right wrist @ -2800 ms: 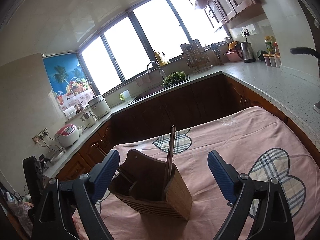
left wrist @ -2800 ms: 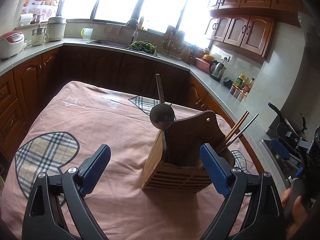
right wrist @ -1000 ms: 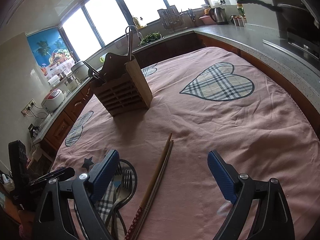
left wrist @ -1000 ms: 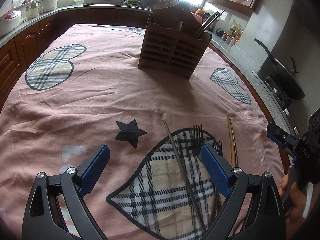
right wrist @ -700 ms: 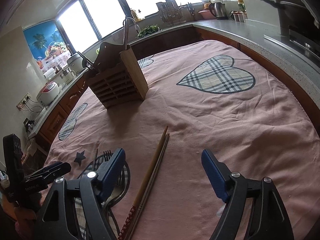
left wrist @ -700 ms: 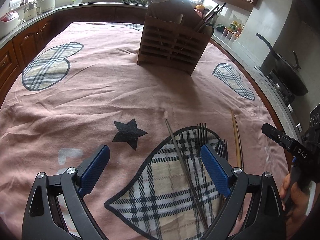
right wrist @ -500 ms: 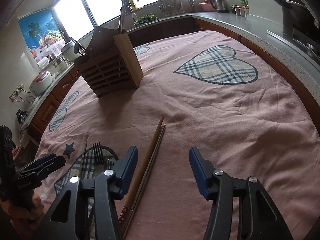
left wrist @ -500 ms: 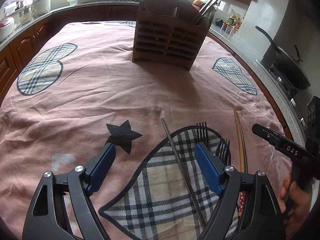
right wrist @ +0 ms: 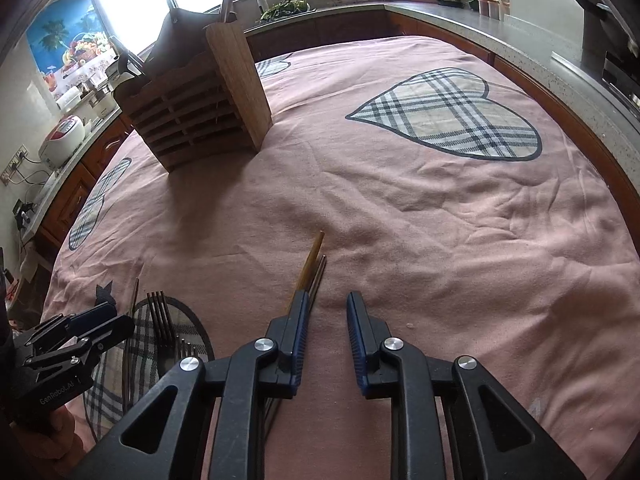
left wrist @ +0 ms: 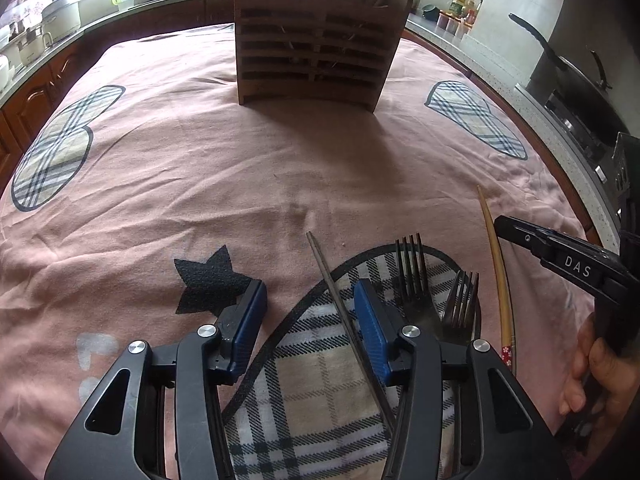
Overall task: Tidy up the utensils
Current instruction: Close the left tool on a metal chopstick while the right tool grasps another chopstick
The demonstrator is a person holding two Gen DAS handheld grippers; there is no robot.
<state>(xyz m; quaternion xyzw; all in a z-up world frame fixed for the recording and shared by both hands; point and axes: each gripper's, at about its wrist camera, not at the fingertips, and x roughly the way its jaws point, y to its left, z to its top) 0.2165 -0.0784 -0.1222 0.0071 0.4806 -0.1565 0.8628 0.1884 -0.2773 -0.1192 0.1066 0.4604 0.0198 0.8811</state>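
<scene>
- Left wrist view: the left tongs (left wrist: 308,316) hang low over the surface (left wrist: 280,168), which is covered in a pink cloth; their blue pads are parted and hold nothing.
- A thin metal chopstick (left wrist: 340,312) lies on the cloth between the pads, close against the right-hand pad; whether it touches that pad cannot be told.
- Two forks (left wrist: 412,280) lie side by side just right of the tongs, tines pointing toward the far end, on a plaid heart patch (left wrist: 320,380).
- Further right lies a wooden chopstick (left wrist: 496,264), its far tip near the nose of the right tongs (left wrist: 516,232), which enter from the right edge with a hand (left wrist: 596,376) on the grip.
- The wooden utensil holder (left wrist: 316,52) stands upright at the far end of the cloth, well apart from the loose utensils, with handles sticking out of its top.
- A black star patch (left wrist: 208,280) sits just left of the left tongs.
- Right wrist view: the right tongs (right wrist: 326,312) are low over the cloth with a narrow gap between the pads and nothing in it, so they are released.
- The wooden chopstick (right wrist: 310,264) and a darker one beside it run under the left-hand pad, their tips showing just ahead of it.
- The forks (right wrist: 162,320) and left tongs (right wrist: 104,324) sit at lower left; the utensil holder (right wrist: 200,104) stands far left.
</scene>
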